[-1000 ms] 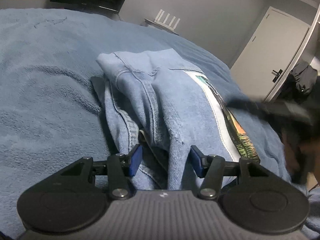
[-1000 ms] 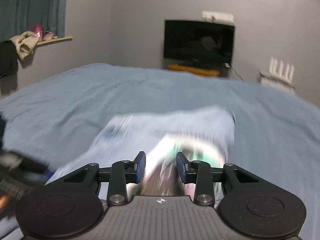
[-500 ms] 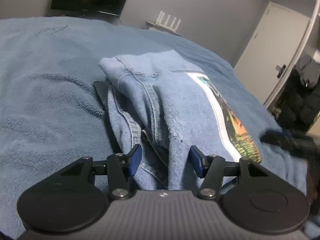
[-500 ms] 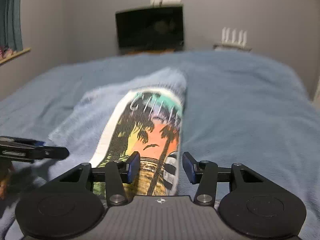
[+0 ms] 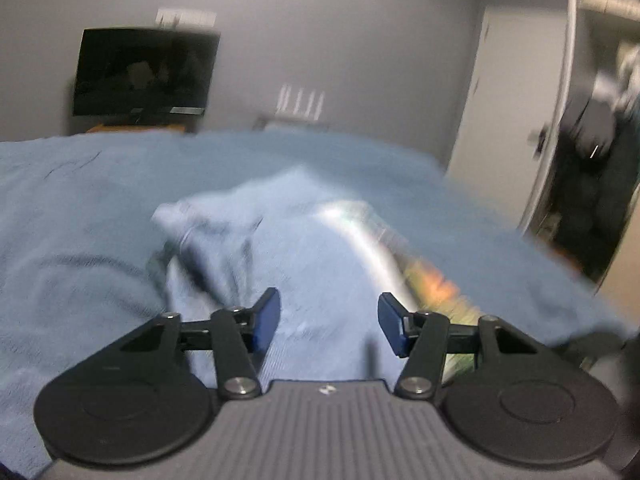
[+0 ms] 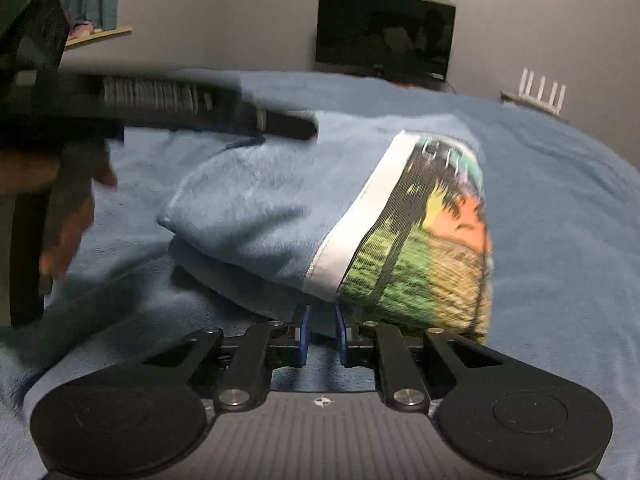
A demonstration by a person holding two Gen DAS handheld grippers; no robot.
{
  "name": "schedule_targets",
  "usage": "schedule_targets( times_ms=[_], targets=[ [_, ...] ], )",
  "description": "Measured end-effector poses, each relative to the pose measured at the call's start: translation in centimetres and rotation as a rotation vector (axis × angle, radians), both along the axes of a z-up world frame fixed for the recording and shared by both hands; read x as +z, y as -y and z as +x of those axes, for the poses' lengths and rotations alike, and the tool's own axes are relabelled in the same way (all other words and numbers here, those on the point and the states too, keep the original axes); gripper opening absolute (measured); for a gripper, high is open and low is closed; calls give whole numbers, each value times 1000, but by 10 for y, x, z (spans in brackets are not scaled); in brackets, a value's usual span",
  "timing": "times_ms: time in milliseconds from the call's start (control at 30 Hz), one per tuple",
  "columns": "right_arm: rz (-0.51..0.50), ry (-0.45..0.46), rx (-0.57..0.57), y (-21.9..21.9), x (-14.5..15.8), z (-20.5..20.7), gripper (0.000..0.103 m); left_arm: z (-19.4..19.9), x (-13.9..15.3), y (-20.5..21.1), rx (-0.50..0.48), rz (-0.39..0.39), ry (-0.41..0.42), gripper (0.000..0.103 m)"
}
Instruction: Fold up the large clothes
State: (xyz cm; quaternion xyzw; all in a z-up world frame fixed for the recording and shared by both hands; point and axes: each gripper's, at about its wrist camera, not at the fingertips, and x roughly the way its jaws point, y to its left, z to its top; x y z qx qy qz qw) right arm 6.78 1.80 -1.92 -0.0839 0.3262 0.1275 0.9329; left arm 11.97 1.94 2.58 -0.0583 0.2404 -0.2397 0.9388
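In the left wrist view, blurred by motion, the left tongs (image 5: 328, 322) are standing wide open with nothing between the blue pads, hovering just above the folded garment (image 5: 320, 264). The garment is lying on the blue bed (image 5: 72, 200), bunched into seamed ridges at its far left. It looks like soft, thick fleece or sweatshirt cloth: light enough to lift, limp, likely to sag and slide out of its fold unless taken at an edge through all the layers.

In the right wrist view, the right tongs (image 6: 319, 330) are sitting nearly closed, only a narrow gap showing between the pads, right at the near hem of the garment (image 6: 280, 216); whether any cloth is pinched there cannot be told. The garment is showing as a pale blue stack of layers with a white-bordered print (image 6: 432, 248) of palm trees on orange and green. The left tongs (image 6: 288, 124) are reaching across above its far edge.
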Motion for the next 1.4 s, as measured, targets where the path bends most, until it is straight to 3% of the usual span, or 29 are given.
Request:
schedule_targets(
  times_ms=[67,100,133,167,233,367,533,600,633,667,800,900,1000,1200,1300,1400],
  targets=[
    [-26,-7,-78,5,-6,6,12,1,-11,-2,25,54,-3,52],
    [-37,-8,-139,11,-7,7,12,4,-16,-5,37,56,-20,57],
    [-37,-11,-205,20,-9,9,12,8,-20,-12,42,2,-61,60],
    [0,-22,-246,32,-7,9,0,15,-25,-21,47,-77,-121,61],
    [72,-45,-259,46,-6,10,0,23,-31,-28,45,-149,-178,63],
    [-8,-38,-265,39,-16,14,0,18,-34,-20,32,-94,-142,63],
    [20,-65,-259,44,-18,18,0,24,-33,-23,35,-91,-142,64],
    [38,-98,-207,41,-7,10,13,25,-33,-24,34,-96,-150,64],
    [61,-97,-165,38,1,3,33,25,-33,-23,34,-96,-149,64],
    [79,-93,-120,34,9,-3,41,25,-33,-22,33,-93,-148,64],
    [106,-10,3,10,50,-4,38,23,-32,-23,35,-101,-152,64],
    [125,29,21,-2,71,24,38,23,-33,-23,35,-105,-154,64],
    [82,53,25,-19,82,69,38,25,-34,-24,33,-114,-157,64],
    [120,-91,-22,-28,63,150,31,27,-37,-27,25,-130,-157,64],
    [122,-165,-16,-40,51,166,30,29,-40,-28,23,-140,-162,64],
    [185,-231,-43,-35,37,185,28,31,-42,-30,26,-146,-170,64]
  ],
)
